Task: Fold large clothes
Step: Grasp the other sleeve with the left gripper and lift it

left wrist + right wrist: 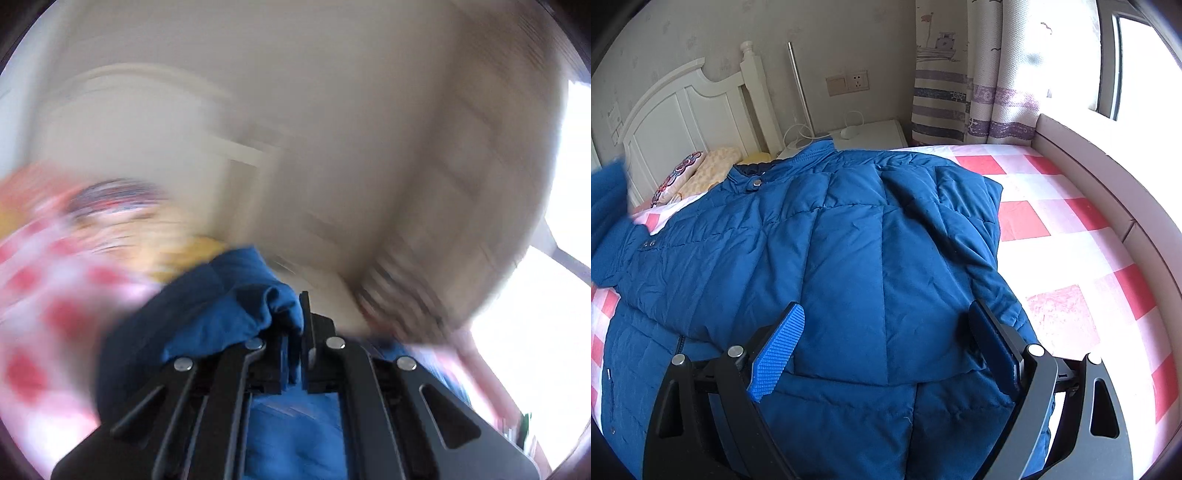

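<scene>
A large blue quilted jacket (849, 236) lies spread on the bed, its right sleeve folded across the body. My right gripper (886, 325) is open and empty, just above the jacket's lower part. My left gripper (301, 325) is shut on a bunched fold of the blue jacket (236, 306) and holds it raised; that view is heavily blurred by motion. A lifted blue piece of the jacket (607, 192) shows at the left edge of the right wrist view.
The bed has a red and white checked sheet (1071, 236) and a white headboard (676, 107). Pillows (701, 170) lie at the head. A white nightstand (871, 134) and a curtain (971, 74) stand behind. A padded bed wall (1108, 177) runs along the right.
</scene>
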